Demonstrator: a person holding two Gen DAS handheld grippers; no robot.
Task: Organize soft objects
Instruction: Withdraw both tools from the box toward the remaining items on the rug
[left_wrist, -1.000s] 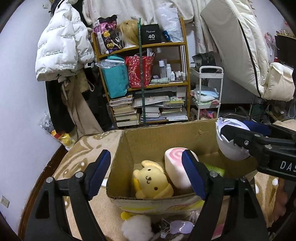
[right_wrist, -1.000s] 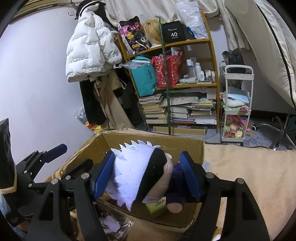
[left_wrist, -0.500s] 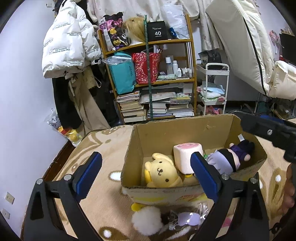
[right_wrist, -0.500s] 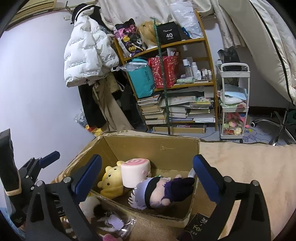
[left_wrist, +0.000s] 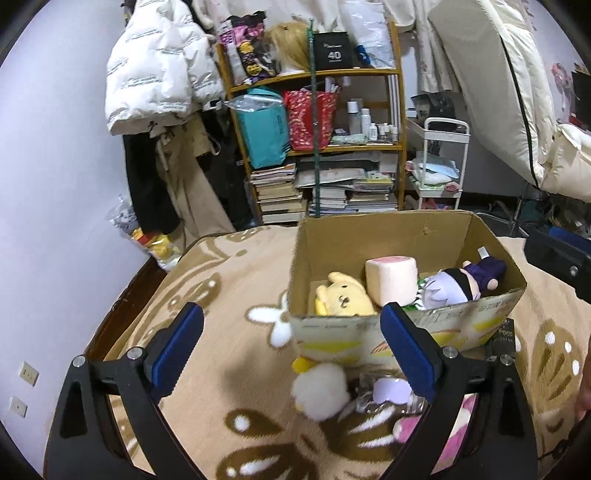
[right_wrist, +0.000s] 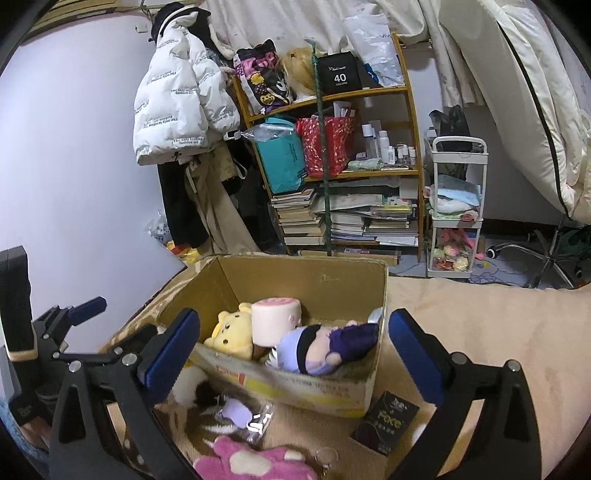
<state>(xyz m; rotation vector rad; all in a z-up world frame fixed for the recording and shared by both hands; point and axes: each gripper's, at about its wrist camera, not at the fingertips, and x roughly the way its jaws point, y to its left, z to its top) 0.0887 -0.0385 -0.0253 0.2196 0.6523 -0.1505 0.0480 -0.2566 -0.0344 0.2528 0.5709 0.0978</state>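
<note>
So the right gripper (right_wrist: 293, 352) just let go of the doll (right_wrist: 321, 347); it's lying in the box (right_wrist: 295, 391) now beside 2 other plushies. Both grippers are spread wide, nothing between them, left gripper (left_wrist: 291, 349) too. Pink plush (right_wrist: 255, 461) and white fluffy one (left_wrist: 319, 391) look next, still outside the box.

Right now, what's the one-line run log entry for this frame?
left gripper: open, empty | right gripper: just opened, empty | white-haired doll: in cardboard box | pink plush: outside
</note>
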